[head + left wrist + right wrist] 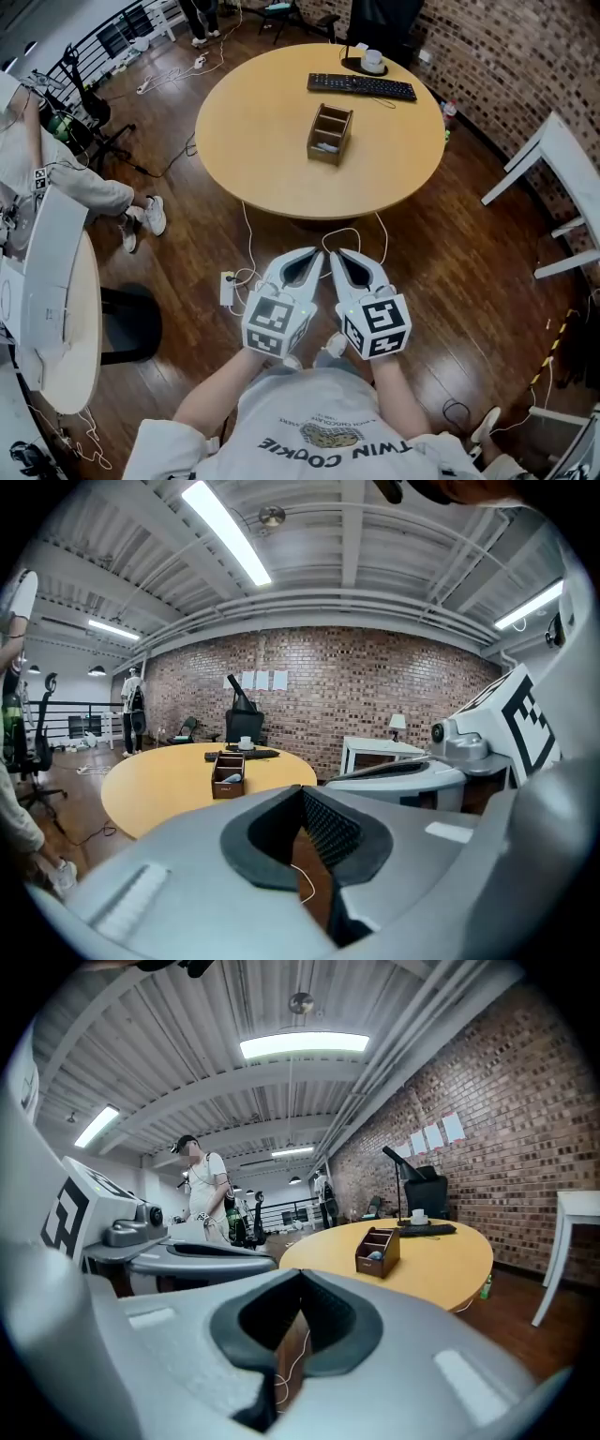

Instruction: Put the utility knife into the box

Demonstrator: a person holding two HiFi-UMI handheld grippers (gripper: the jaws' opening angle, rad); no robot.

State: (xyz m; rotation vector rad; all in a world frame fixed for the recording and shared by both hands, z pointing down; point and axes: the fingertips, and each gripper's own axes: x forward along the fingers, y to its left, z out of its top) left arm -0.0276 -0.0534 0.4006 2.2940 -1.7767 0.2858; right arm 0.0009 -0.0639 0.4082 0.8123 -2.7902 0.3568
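Kbd (362,86) + cup (373,60), round table (253,141), far edge

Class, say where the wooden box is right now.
In the head view the wooden box stands near the middle of the round table, on the near side of the black keyboard.

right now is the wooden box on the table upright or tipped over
Upright: the wooden box stands on the round table, its compartments opening upward.
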